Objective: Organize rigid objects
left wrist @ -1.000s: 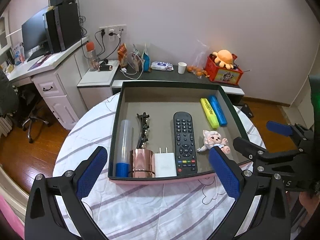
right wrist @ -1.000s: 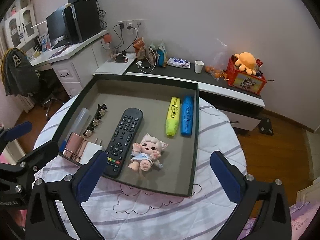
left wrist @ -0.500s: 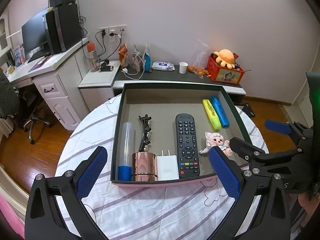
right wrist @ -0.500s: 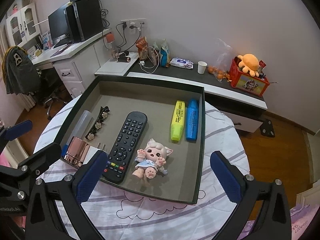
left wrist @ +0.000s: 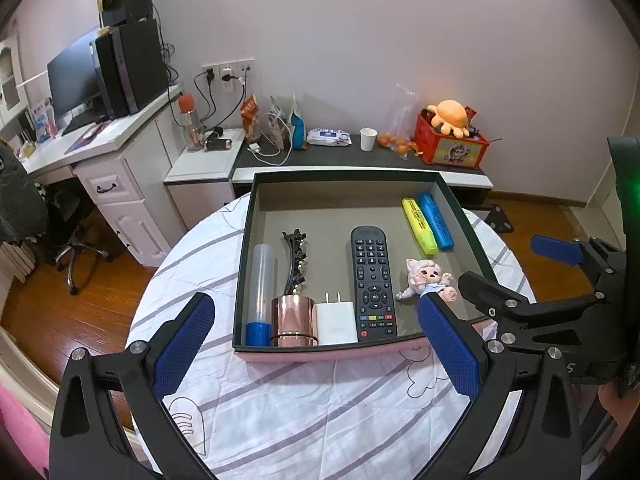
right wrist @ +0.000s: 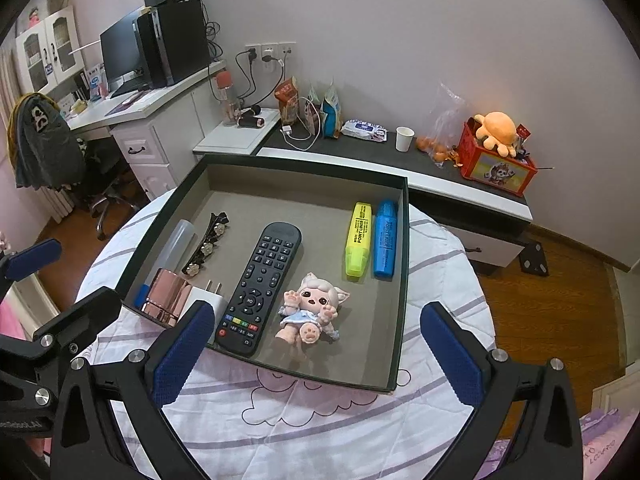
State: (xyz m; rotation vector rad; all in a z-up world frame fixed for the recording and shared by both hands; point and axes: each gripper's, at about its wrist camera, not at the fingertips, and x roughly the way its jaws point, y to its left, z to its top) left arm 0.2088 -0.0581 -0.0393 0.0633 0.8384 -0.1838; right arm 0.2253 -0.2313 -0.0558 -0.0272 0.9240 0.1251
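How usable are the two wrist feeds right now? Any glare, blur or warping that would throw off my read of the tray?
Left wrist view: sharp, evenly lit; strong fisheye bending at the edges, dark vignette corners; the copper cup reflects the room; a green glow sits at the right edge. Right wrist view: also sharp, the tray rim bows, soft shadows only, highlighter print legible.

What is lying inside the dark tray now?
The tray holds a remote, doll, yellow highlighter, blue highlighter, hair clip, tube, copper cup and charger. The cup's inside is hidden.
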